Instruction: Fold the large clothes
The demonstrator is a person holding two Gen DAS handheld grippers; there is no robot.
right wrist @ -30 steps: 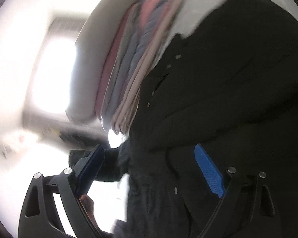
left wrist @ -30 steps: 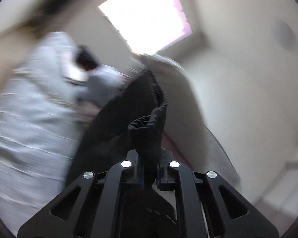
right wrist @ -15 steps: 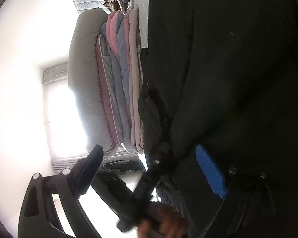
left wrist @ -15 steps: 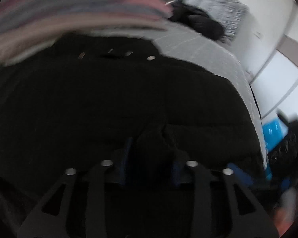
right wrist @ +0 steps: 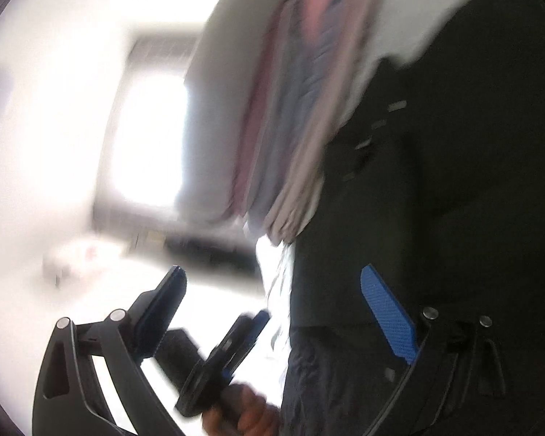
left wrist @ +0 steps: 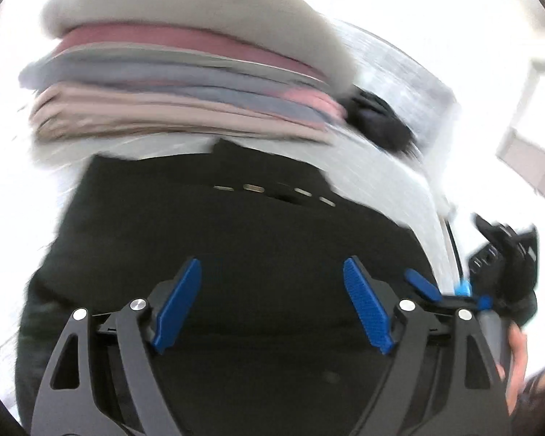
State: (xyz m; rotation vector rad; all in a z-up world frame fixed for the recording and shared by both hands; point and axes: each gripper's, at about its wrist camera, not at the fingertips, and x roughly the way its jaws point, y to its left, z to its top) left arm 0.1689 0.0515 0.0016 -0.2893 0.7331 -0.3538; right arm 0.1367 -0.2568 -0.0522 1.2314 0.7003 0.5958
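On the pale bed (left wrist: 392, 167), a black coat (left wrist: 236, 239) is spread beside stacked quilts (left wrist: 170, 83); both the left gripper (left wrist: 272, 301) and right gripper (right wrist: 272, 309) are held released.

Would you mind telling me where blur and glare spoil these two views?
Left wrist view: the stack of folded pink and grey bedding is motion-smeared, the background blown out white. Right wrist view: heavier blur, the window glares, and the black snap-button garment loses detail.

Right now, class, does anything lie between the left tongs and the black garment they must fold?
Nothing visible does. The left tongs hang open directly over the black garment, with only air between. The stack of folded bedding lies beyond the garment, not in the way.
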